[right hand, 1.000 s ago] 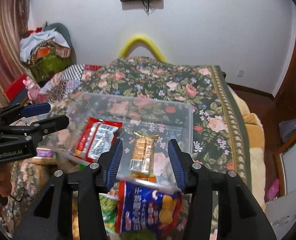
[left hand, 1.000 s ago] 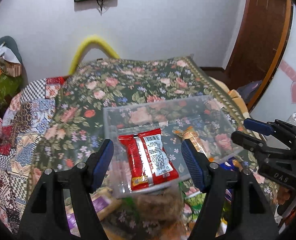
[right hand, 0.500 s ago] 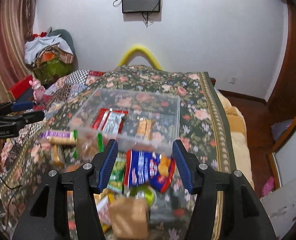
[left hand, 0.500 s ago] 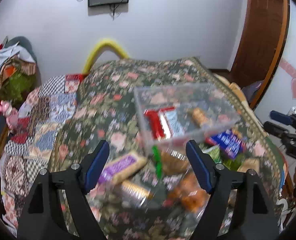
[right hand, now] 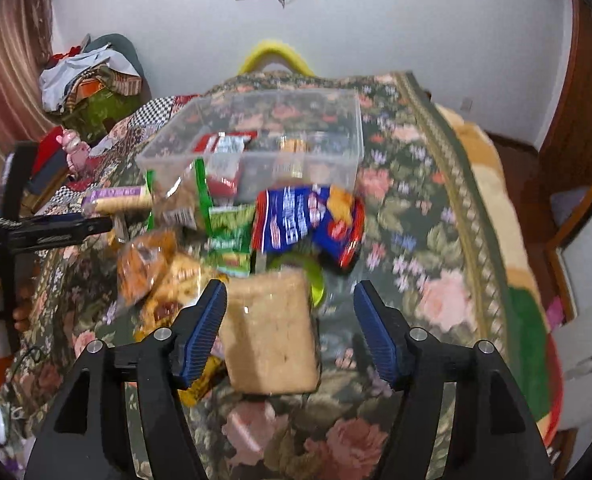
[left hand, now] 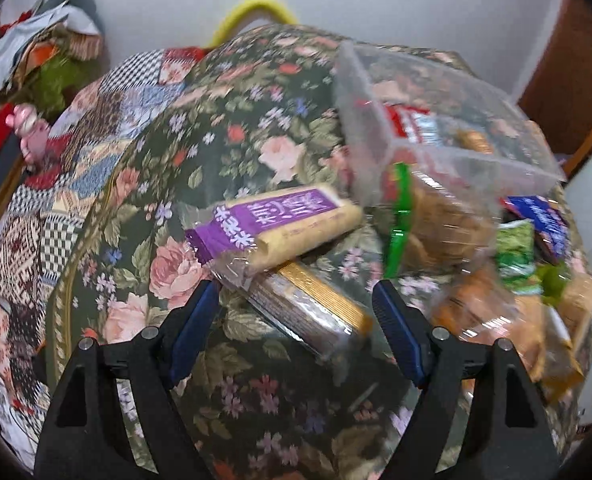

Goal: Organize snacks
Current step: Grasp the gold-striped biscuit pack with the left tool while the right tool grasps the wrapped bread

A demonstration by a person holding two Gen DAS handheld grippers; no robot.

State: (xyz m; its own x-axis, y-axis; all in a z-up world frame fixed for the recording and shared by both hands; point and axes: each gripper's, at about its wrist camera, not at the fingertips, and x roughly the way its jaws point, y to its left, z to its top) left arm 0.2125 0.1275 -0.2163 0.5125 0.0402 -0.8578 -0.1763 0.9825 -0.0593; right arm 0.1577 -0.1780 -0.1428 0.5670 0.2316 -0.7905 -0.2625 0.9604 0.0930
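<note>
A clear plastic bin (right hand: 256,136) stands on the floral bedspread and holds a red packet (right hand: 220,146) and a gold bar (right hand: 292,148). Loose snacks lie in front of it. My left gripper (left hand: 296,320) is open, with a gold and dark wafer pack (left hand: 311,308) between its fingers and a purple biscuit pack (left hand: 276,228) just beyond. My right gripper (right hand: 290,324) is open over a tan cracker pack (right hand: 272,332). A blue chip bag (right hand: 303,220) and a green packet (right hand: 232,236) lie beyond it. The left gripper also shows in the right wrist view (right hand: 56,228).
The bin also shows in the left wrist view (left hand: 435,120), with a clear bag of brown cookies (left hand: 443,220) against it. Orange snack bags (right hand: 152,264) lie left of the crackers. Piled clothes (right hand: 88,76) sit by the wall. The bed edge (right hand: 515,280) drops off at right.
Both grippers have pulled back from the bin and dropped toward the loose snacks. The left one swung left onto the wafer and purple packs; the right one came over the cracker pack.
</note>
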